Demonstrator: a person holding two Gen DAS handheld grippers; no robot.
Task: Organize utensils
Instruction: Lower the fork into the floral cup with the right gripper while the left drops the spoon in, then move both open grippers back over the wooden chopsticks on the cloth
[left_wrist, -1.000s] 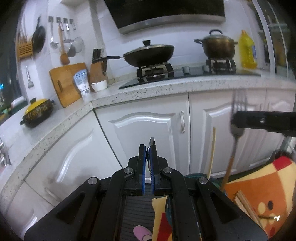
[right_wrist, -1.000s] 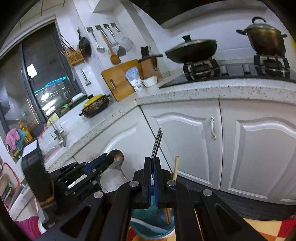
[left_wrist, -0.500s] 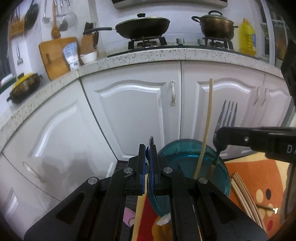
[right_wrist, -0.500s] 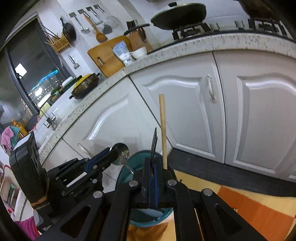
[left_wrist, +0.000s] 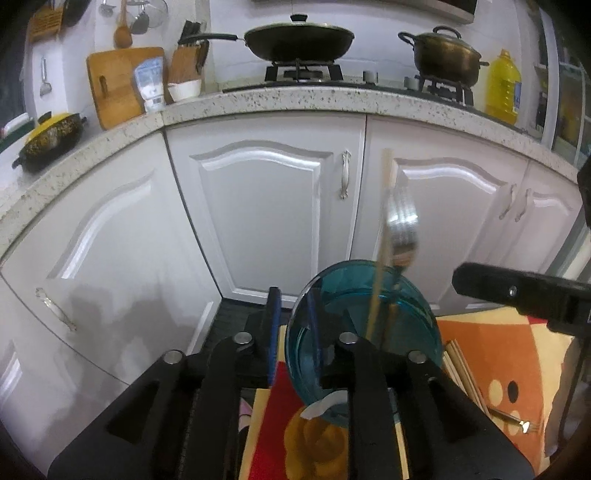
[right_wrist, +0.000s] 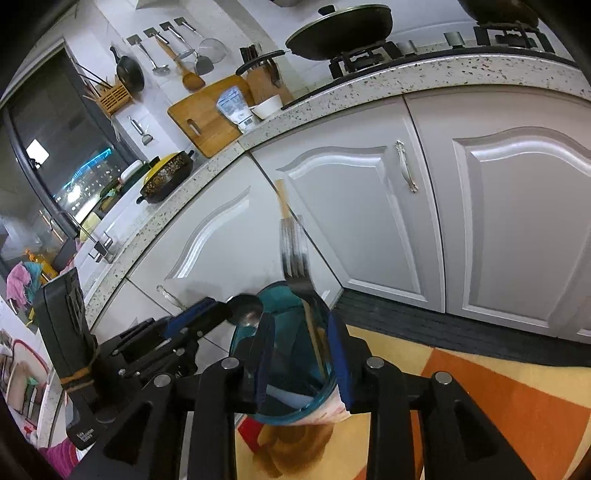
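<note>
A blue glass cup (left_wrist: 364, 332) stands on a colourful cloth (left_wrist: 498, 369) and holds a wooden chopstick (left_wrist: 382, 236) and a metal fork (left_wrist: 402, 225). The cup (right_wrist: 284, 354), fork (right_wrist: 295, 254) and chopstick (right_wrist: 284, 199) also show in the right wrist view. My left gripper (left_wrist: 293, 325) is open at the cup's left rim. A spoon (right_wrist: 245, 312) sits at the left gripper's tip in the right wrist view. My right gripper (right_wrist: 301, 354) is open around the cup, just below the fork.
White cabinet doors (left_wrist: 273, 206) and a speckled counter (left_wrist: 295, 99) stand behind the cup. Loose chopsticks (left_wrist: 461, 373) and a small fork (left_wrist: 513, 428) lie on the cloth at right. A wok (left_wrist: 299, 40) and a pot (left_wrist: 447, 55) sit on the stove.
Both grippers have opened. The right gripper let go of the fork, which now stands in the cup. The left gripper moved up to the cup's rim.
</note>
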